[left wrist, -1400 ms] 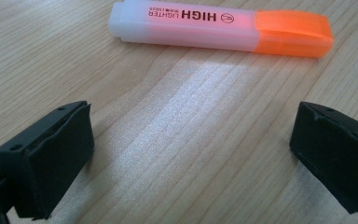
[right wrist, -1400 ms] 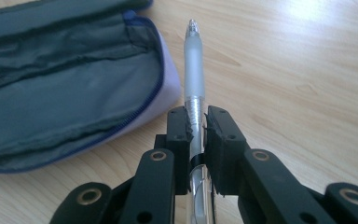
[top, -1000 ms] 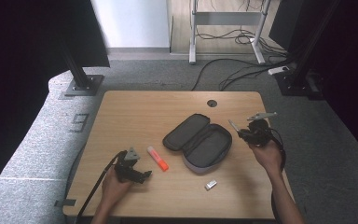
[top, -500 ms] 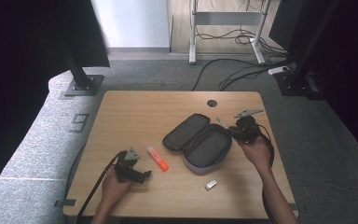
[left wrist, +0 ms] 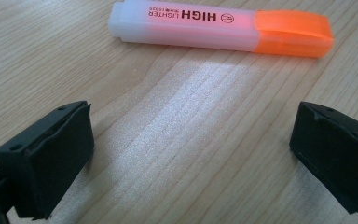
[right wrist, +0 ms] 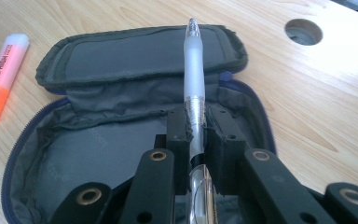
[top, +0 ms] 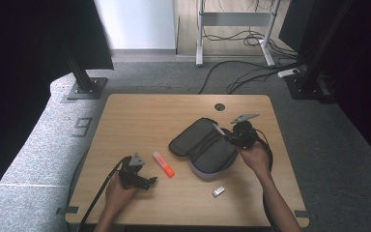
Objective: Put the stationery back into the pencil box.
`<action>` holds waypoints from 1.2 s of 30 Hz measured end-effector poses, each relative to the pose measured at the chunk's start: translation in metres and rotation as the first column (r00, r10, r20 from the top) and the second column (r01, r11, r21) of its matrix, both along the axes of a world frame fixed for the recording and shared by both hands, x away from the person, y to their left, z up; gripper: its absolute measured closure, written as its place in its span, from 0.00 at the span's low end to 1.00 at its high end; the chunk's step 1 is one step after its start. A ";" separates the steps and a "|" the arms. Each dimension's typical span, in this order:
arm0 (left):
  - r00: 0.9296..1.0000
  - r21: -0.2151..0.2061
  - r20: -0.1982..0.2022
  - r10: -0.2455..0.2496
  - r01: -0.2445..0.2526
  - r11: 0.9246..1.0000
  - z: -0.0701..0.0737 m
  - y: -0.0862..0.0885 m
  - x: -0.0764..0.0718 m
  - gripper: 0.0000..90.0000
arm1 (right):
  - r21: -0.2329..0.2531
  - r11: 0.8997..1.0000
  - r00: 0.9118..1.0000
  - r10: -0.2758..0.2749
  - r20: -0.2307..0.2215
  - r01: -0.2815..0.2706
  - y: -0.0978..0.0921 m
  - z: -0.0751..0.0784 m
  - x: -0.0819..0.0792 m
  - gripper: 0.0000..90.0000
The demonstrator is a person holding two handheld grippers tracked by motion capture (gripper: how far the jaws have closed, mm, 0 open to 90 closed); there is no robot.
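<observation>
With the right hand-held gripper [right wrist: 196,126] clamped on a pen [right wrist: 193,70] over the open pencil case [top: 204,147], packing looks barely begun: the left hand-held gripper [left wrist: 191,154] gapes empty near the highlighter [left wrist: 221,29] on the counter [top: 140,121].

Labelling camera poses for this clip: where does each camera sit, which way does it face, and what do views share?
High view: fixed above the person's side, looking forward and down on the table; forearms, both hands show.
Left gripper view: rides the left gripper, open jaws low over the wood, facing the highlighter.
Right gripper view: rides the right gripper, clamping a pen over the open pencil case.
Shared: highlighter in all three.
</observation>
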State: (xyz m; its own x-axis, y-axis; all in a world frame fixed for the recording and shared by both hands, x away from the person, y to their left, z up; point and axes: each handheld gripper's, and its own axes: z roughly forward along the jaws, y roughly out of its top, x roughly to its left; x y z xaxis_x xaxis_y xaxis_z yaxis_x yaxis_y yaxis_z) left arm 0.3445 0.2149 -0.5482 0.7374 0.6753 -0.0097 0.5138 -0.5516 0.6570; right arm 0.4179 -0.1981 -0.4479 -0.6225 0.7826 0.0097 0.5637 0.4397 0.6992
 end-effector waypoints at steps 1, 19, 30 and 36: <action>1.000 0.000 0.000 0.000 0.000 1.000 0.000 0.000 0.000 0.00 | 0.000 1.000 1.000 0.004 -0.002 -0.004 0.001 -0.001 0.001 0.87; 1.000 -0.003 0.001 0.002 -0.002 1.000 0.000 0.000 0.000 0.00 | -0.005 0.997 0.996 0.080 -0.038 -0.080 0.024 -0.026 0.009 0.87; 1.000 -0.002 0.001 0.002 -0.002 1.000 0.000 0.000 0.000 0.00 | -0.021 0.992 0.990 0.126 -0.057 -0.128 0.030 -0.039 0.009 0.87; 1.000 -0.002 0.000 0.002 -0.002 1.000 0.000 0.000 0.000 0.00 | -0.022 0.989 0.987 0.147 -0.071 -0.149 0.033 -0.042 0.010 0.87</action>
